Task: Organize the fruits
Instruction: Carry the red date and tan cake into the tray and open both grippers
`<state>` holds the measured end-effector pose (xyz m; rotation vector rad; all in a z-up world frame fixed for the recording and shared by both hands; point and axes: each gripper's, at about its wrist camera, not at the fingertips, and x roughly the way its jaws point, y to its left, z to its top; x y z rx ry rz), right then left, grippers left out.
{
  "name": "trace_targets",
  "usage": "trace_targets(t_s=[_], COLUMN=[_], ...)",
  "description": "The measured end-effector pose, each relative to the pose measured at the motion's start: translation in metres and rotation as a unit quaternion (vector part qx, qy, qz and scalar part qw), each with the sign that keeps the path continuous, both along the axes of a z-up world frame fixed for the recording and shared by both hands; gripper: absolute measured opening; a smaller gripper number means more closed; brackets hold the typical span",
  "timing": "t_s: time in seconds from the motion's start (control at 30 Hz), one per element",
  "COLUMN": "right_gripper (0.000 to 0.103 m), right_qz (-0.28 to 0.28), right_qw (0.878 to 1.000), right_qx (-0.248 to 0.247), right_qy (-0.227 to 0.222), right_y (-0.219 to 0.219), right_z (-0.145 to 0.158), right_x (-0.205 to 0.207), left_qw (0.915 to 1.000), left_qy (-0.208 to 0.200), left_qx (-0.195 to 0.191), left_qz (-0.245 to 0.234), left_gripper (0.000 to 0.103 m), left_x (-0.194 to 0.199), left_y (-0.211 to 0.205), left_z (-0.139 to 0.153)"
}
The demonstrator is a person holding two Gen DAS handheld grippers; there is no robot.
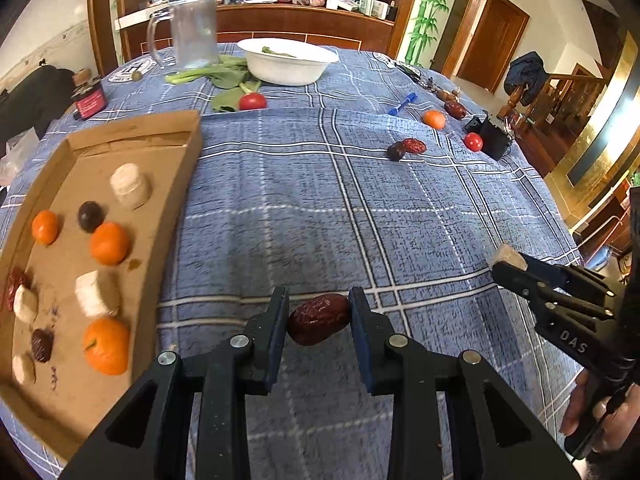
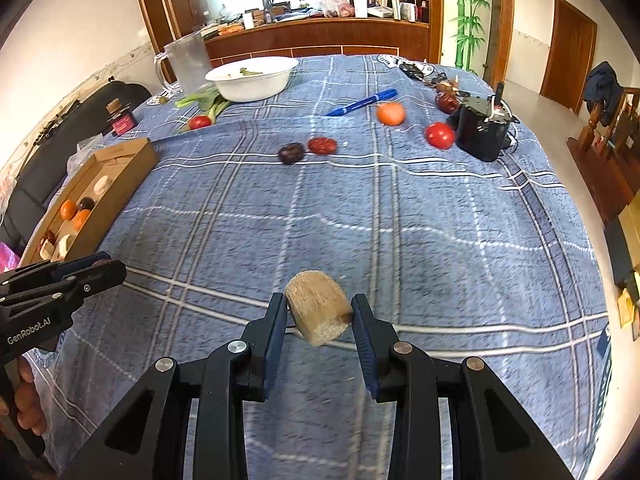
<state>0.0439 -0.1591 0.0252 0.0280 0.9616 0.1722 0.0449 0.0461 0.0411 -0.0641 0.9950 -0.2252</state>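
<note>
Two grippers hover above the blue plaid-covered surface (image 1: 320, 200), each clenched on a piece of food. The left gripper (image 1: 319, 320) pinches a wrinkled dark red jujube (image 1: 318, 319) between its fingers; the right gripper (image 2: 320, 316) grips a pale tan cylindrical chunk (image 2: 318, 306). Near the left edge sits a shallow brown cardboard tray (image 1: 176, 184) holding small oranges, dark jujubes and white chunks. More fruit lies toward the far right corner.

Wooden doors (image 1: 494, 40), a cluttered wood counter (image 2: 320, 34), white walls; bright, perhaps window-lit.
</note>
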Motion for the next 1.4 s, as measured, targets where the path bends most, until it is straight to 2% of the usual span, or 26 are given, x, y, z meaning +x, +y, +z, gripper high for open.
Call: trace_targets(t_s=[0.43, 0.7, 0.97, 1.17, 1.4], right_gripper=[0.036, 0.036, 0.036, 0.036, 0.036], right_qz=[0.044, 0.106, 0.169, 0.211, 0.26], right_qw=[0.999, 0.994, 0.985, 0.977, 0.965], right_qx=[-0.001, 0.006, 0.012, 0.008, -0.012], right_qy=[-0.014, -0.031, -0.036, -0.034, -0.036], right_y=[0.07, 0.135, 0.2, 0.242, 0.293], right_z=[0.016, 0.032, 0.039, 0.038, 0.028], right_x=[0.007, 0.019, 0.032, 0.039, 0.044], left_qw=[0.9989, 0.9948, 0.9895, 0.9883, 0.99], left_qy=[-0.018, -0.025, -0.014, -0.002, 0.013], left_qx=[-0.022, -0.01, 0.006, 0.003, 0.002], left_qz=[0.038, 0.098, 0.144, 0.153, 0.141], left_gripper=[0.029, 0.029, 0.03, 0.03, 0.03], left_x=[-0.017, -0.023, -0.035, -0.048, -0.054], left_y=[0.057, 0.123, 0.181, 0.201, 0.198], left_z=[0.024, 0.03, 0.023, 0.013, 0.002])
